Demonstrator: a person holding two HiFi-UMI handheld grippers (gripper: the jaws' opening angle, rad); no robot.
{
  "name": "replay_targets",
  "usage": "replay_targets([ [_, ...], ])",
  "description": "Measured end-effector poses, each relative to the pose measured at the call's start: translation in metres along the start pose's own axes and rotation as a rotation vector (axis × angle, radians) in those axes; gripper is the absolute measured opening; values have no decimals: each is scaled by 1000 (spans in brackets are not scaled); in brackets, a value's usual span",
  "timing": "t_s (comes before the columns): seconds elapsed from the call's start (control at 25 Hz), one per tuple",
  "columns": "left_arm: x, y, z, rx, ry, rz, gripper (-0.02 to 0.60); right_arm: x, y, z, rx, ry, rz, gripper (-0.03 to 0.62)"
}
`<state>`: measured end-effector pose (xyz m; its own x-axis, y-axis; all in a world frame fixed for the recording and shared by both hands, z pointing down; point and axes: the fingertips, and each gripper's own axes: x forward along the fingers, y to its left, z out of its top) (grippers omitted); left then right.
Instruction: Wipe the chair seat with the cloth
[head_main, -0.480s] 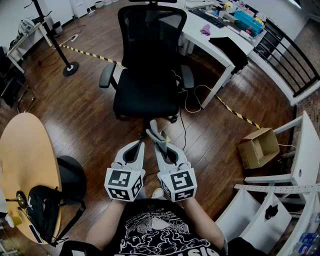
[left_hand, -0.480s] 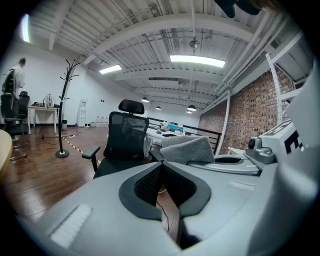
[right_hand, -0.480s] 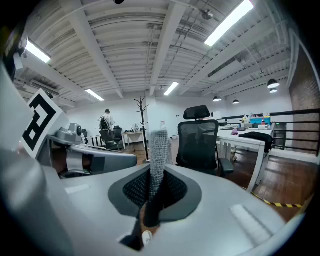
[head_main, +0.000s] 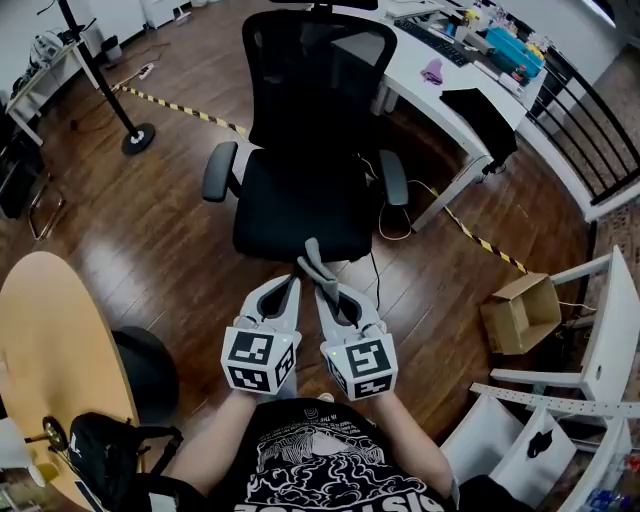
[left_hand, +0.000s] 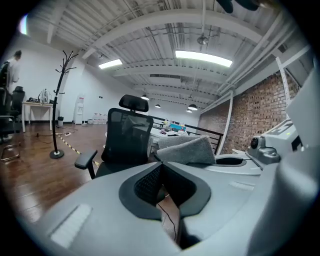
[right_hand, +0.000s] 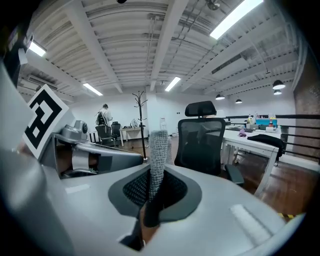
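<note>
Jaws on the right gripper (head_main: 324, 290) are clamped on a folded grey cloth (head_main: 311, 256), which sticks up and forward past their tips. The left gripper (head_main: 289, 284) has its jaws pressed together on nothing.

A black office chair (head_main: 312, 60) stands straight ahead on the wooden floor (head_main: 150, 230), facing the person, with a white worktop (head_main: 440, 90) close behind it to the right. Its chair seat (head_main: 300, 205) is bare. Nothing touches it, so wiping looks not yet begun.

What could go wrong, as I judge it:
- A chair of this kind may swivel or roll off under a forward push, so the stroke would slide away with it. The free left gripper could steady an armrest (head_main: 220, 170).
- Only the lower end of the cloth sits in the grip, so drag across the seat could tug it loose.
- The loose end could also fold back and leave the hard jaw tips rubbing the seat.

From the jaws, the seat lies ahead and lower. In the head view its front edge sits just beyond the cloth's tip, and both grippers are level with each other, side by side, in front of it.
</note>
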<state>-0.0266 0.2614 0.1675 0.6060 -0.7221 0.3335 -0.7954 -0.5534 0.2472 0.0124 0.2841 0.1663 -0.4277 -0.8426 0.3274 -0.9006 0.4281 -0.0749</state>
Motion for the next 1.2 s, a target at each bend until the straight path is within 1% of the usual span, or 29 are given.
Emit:
replay_targets([
  [0.36, 54, 81, 35, -24, 23, -24, 5, 99, -12, 24, -1, 47, -16, 12],
  [0.6, 80, 132, 53, -14, 28, -26, 5, 162, -20, 30, -23, 58, -6, 12],
  [0.68, 91, 147, 53, -18, 18, -14, 5, 182, -23, 31, -37, 55, 11, 12],
  [0.8, 104, 165, 50, -51, -1, 12, 5, 208, -26, 28, -63, 60, 41, 12],
  [1.0, 136, 189, 46, -75, -21, 57, 5, 251, -43, 28, -92, 47, 57, 12],
  [1.2, 180, 211, 36, -90, -22, 104, 5, 304, -66, 20, -133, 54, 123, 12],
])
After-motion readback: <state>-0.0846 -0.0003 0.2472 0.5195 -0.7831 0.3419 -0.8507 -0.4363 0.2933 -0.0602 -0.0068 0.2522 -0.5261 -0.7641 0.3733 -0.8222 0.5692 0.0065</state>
